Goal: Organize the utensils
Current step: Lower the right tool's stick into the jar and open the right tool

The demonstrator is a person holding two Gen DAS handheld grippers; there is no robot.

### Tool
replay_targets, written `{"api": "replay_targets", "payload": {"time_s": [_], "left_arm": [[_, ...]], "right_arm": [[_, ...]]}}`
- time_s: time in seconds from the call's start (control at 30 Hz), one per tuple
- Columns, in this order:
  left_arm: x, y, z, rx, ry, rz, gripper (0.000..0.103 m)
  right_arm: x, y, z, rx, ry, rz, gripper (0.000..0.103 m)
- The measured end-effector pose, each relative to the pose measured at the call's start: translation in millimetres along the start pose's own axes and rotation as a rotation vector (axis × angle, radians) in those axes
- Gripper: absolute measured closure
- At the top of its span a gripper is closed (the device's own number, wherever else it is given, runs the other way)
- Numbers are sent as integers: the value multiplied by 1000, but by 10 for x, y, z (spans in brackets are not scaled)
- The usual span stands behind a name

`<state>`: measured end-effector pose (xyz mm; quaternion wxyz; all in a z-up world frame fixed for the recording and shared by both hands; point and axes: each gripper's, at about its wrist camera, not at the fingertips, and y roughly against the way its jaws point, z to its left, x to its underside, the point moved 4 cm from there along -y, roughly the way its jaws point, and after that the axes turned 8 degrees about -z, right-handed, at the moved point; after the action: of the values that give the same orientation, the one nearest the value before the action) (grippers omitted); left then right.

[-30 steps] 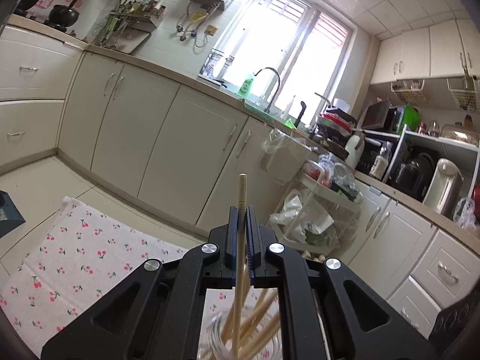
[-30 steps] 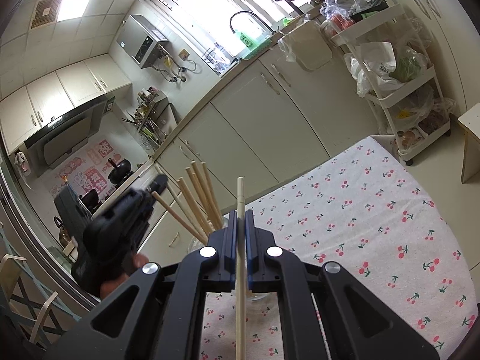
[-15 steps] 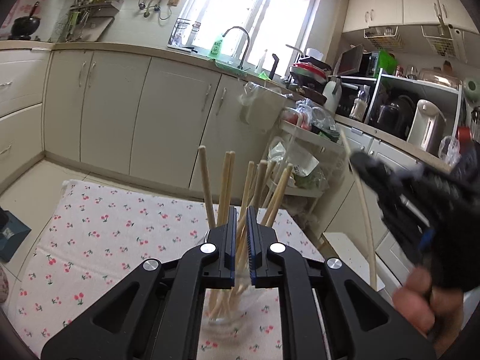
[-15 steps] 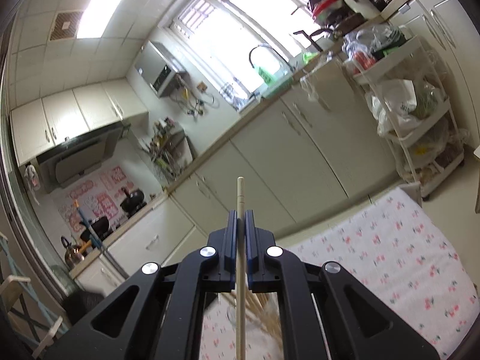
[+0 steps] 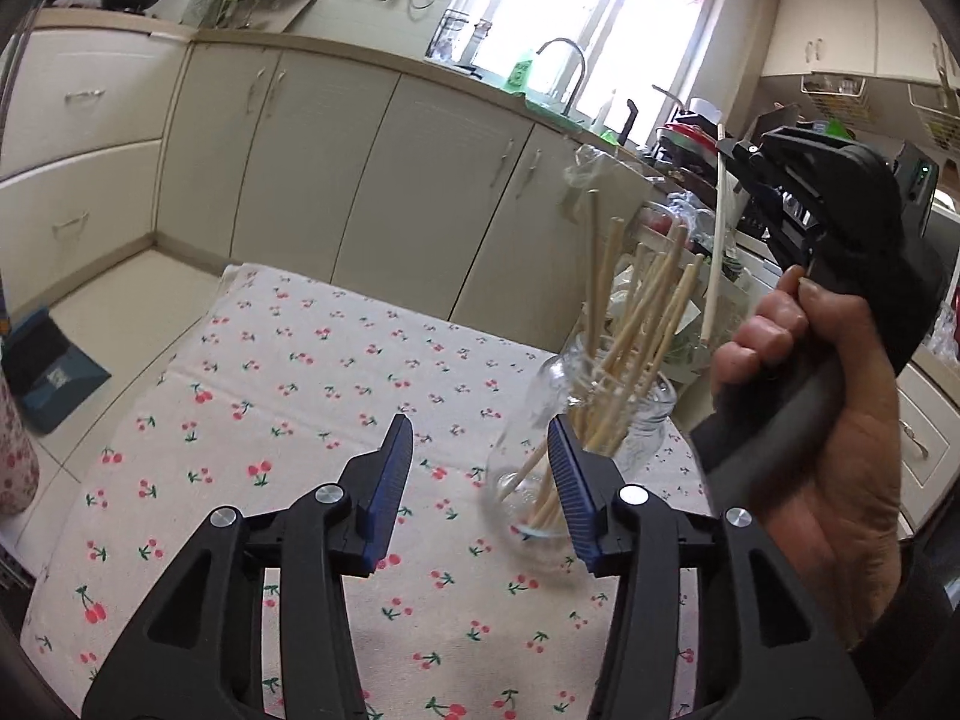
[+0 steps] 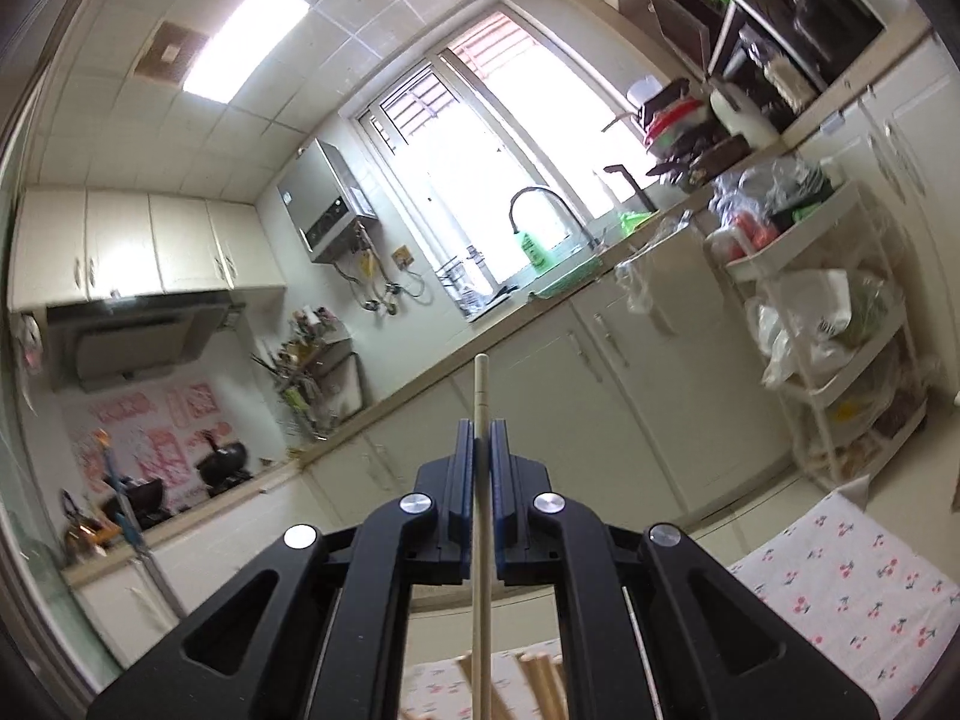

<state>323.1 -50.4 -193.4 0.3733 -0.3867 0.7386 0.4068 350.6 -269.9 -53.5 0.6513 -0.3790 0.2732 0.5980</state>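
A clear glass jar (image 5: 636,414) holding several wooden chopsticks (image 5: 630,324) stands on the cherry-print tablecloth (image 5: 288,396). My left gripper (image 5: 480,450) is just left of the jar, its jaws opening with nothing between them. The right gripper (image 6: 480,432) is shut on a single chopstick (image 6: 480,396) and points level toward the cabinets. In the left wrist view a hand (image 5: 816,420) holds that right gripper up beside the jar, the chopstick (image 5: 715,240) hanging from it. Chopstick tops (image 6: 540,678) show at the bottom of the right wrist view.
Cream kitchen cabinets (image 5: 372,180) and a counter with a sink tap (image 5: 564,60) run behind the table. A white trolley (image 6: 840,324) with bags stands at the right. A blue dustpan (image 5: 48,378) lies on the floor at left.
The left gripper let its chopstick go into the jar, opened and drew back to the left. The right gripper lifted with its chopstick and tilted up toward the cabinets.
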Motion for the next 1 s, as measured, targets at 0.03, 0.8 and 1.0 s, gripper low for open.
{"api": "replay_targets", "payload": {"time_s": [0.03, 0.8, 1.0], "left_arm": [[4, -16, 35, 2, 10, 4, 58], [52, -78, 171, 0, 51, 47, 55], [-39, 21, 104, -36, 18, 54, 47]], "right_arm": [[46, -14, -18, 17, 8, -1, 97], [530, 259, -1, 62, 180, 103, 97], [604, 487, 38, 57, 240, 186, 97]]}}
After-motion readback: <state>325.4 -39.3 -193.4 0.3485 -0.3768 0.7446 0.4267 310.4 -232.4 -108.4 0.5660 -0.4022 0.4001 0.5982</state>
